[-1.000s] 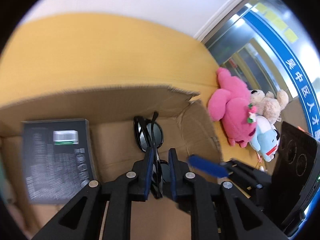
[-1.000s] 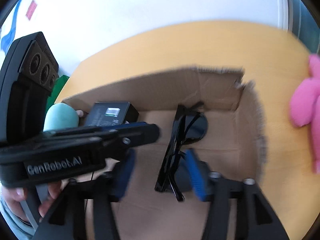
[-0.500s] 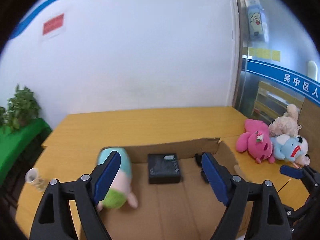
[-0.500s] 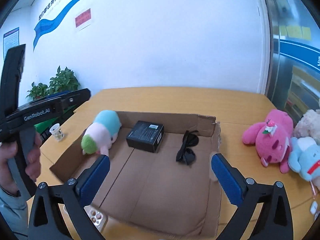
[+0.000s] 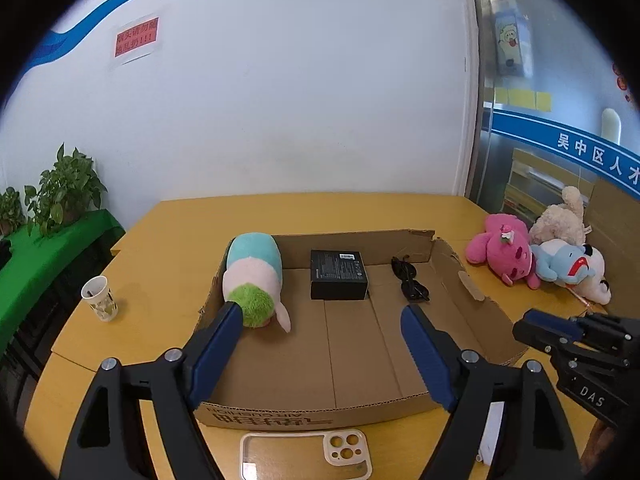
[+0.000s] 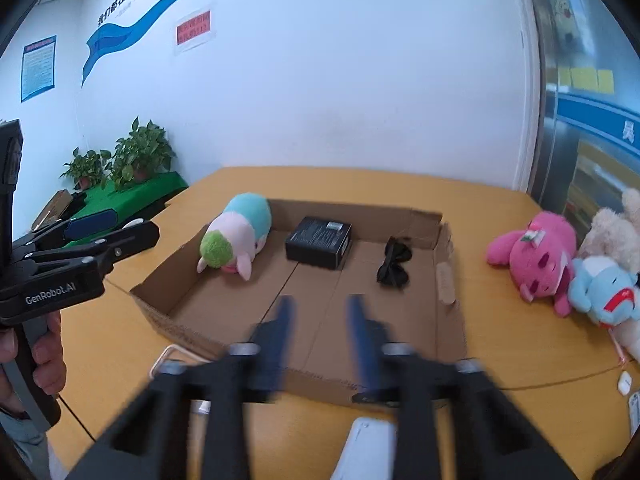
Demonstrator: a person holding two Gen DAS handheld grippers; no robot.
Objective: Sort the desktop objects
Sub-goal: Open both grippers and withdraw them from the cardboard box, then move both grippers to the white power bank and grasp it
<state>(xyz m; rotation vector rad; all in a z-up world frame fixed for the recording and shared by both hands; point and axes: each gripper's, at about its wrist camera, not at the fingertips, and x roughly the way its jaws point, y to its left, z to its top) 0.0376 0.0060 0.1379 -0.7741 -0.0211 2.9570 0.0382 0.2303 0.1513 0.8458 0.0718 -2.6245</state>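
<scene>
A shallow cardboard box [image 5: 456, 256] [image 6: 448, 280] lies on the yellow table. In it are a pastel plush [image 5: 252, 276] [image 6: 236, 240], a black box [image 5: 338, 274] [image 6: 320, 236] and black sunglasses [image 5: 412, 284] [image 6: 394, 266]. My left gripper [image 5: 320, 344] is open and empty above the box's near edge. My right gripper [image 6: 322, 332] is blurred, its jaws partly closed with a gap, holding nothing, over the box's near part. The right gripper also shows in the left wrist view [image 5: 560, 332].
Pink [image 5: 504, 252] [image 6: 536, 256], cream [image 5: 560, 220] and blue-white [image 5: 568, 264] [image 6: 604, 292] plush toys lie right of the box. A paper cup [image 5: 100, 298] stands left. A clear phone case [image 5: 304, 454] lies before the box. Small white items [image 6: 624, 384] lie near the right edge.
The left gripper let go of the sunglasses and opened wide. Both grippers pulled back and up from the box. The right gripper's jaws have narrowed from wide open.
</scene>
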